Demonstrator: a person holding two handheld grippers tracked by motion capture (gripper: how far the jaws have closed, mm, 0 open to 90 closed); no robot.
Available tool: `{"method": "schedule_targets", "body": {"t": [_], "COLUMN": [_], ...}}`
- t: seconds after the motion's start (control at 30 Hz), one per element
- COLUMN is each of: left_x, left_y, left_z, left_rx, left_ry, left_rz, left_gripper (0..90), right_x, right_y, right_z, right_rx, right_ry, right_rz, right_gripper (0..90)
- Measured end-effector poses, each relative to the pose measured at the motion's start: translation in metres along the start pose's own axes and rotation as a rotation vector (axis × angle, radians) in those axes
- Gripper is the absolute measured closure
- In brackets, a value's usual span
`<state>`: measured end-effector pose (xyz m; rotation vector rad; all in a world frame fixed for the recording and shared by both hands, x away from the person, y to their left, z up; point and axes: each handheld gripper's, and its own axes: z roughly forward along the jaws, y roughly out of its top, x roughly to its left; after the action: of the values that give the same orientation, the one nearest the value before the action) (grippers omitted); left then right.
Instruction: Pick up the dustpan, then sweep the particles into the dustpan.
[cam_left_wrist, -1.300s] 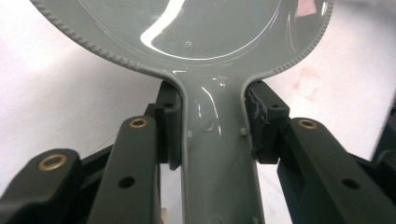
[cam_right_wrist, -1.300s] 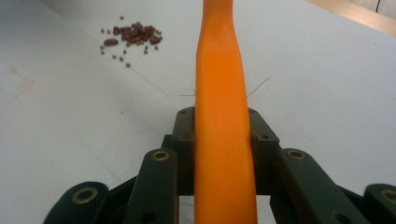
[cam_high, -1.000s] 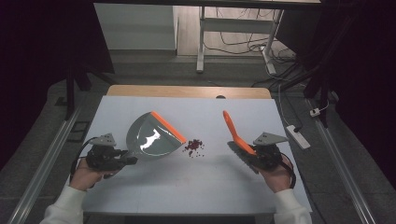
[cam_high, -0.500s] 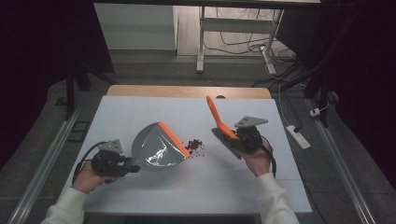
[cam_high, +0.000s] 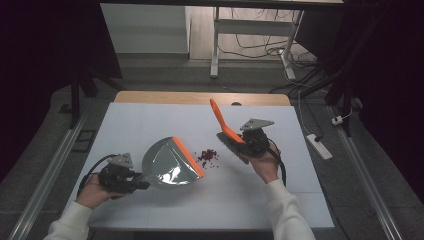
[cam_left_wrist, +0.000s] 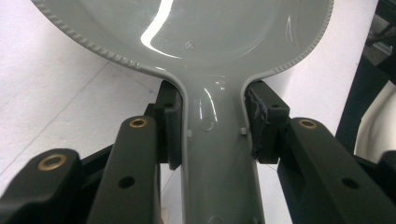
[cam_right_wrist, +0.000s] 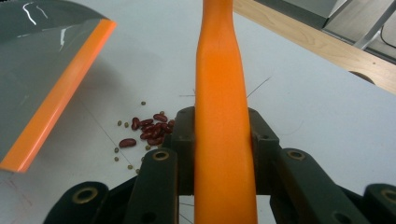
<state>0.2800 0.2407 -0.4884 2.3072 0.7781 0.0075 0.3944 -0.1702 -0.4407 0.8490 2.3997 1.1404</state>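
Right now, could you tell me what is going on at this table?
A person is sweeping up spilled beans with two handheld grippers. The left gripper is shut on the handle of a grey dustpan, whose orange lip faces the pile. The right gripper is shut on an orange-handled brush, held just right of the red kidney beans on the white table. The beans are not yet in the pan.

no legible txt, no labels, brands, nos. or signs on anything

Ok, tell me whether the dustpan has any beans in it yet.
Empty as far as it shows. The grey dustpan has a bare, shiny inside, and the red beans lie on the table just off its orange lip.
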Motion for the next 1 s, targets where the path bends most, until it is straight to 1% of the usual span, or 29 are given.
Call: {"method": "schedule_targets", "body": {"t": [0.13, 0.2, 0.27, 0.3, 0.4, 0.43, 0.5, 0.6, 0.67, 0.73, 0.8, 0.9, 1.0], "left_x": [-0.001, -0.002, -0.003, -0.003, -0.001, -0.001, -0.001, 0.0, 0.0, 0.001, 0.001, 0.003, 0.003], "left_y": [0.001, 0.001, 0.0, 0.0, 0.0, 0.0, 0.001, 0.002, 0.003, 0.003, 0.002, 0.003, 0.004], "left_z": [0.004, 0.005, 0.004, 0.003, 0.001, 0.001, 0.003, 0.007, 0.01, 0.011, 0.01, 0.01, 0.013], "left_rx": [0.027, 0.04, 0.048, 0.045, 0.037, 0.039, 0.054, 0.069, 0.071, 0.082, 0.08, 0.077, 0.093], "left_ry": [-0.006, 0.001, 0.02, 0.027, 0.026, 0.026, 0.025, 0.026, 0.048, 0.055, 0.045, 0.028, 0.018], "left_rz": [0.002, -0.001, 0.01, 0.006, -0.002, -0.005, -0.005, -0.011, -0.035, -0.045, -0.046, -0.05, -0.041], "left_gripper": [61.5, 61.5, 61.5, 61.5, 61.5, 61.5, 61.5, 61.5, 61.5, 61.5, 61.5, 61.5, 61.5], "right_x": [0.0, 0.001, 0.002, 0.003, 0.005, 0.005, 0.005, 0.008, 0.008, 0.008, 0.008, 0.008, 0.009], "right_y": [0.001, 0.002, 0.003, 0.004, 0.005, 0.005, 0.005, 0.006, 0.006, 0.006, 0.005, 0.004, 0.002], "right_z": [0.004, 0.008, 0.011, 0.012, 0.017, 0.017, 0.02, 0.024, 0.027, 0.031, 0.034, 0.039, 0.046], "right_rx": [0.009, 0.014, 0.018, 0.019, 0.021, 0.021, 0.019, 0.036, 0.043, 0.054, 0.062, 0.067, 0.094], "right_ry": [0.002, 0.004, 0.008, 0.01, 0.019, 0.019, 0.041, 0.03, 0.03, 0.029, 0.026, 0.036, 0.027], "right_rz": [-0.01, -0.016, -0.02, -0.022, -0.026, -0.026, -0.021, -0.04, -0.042, -0.039, -0.04, -0.031, -0.037], "right_gripper": [69.9, 69.9, 69.9, 70.0, 69.9, 69.9, 69.9, 70.0, 69.9, 69.9, 70.0, 69.9, 69.9]}}
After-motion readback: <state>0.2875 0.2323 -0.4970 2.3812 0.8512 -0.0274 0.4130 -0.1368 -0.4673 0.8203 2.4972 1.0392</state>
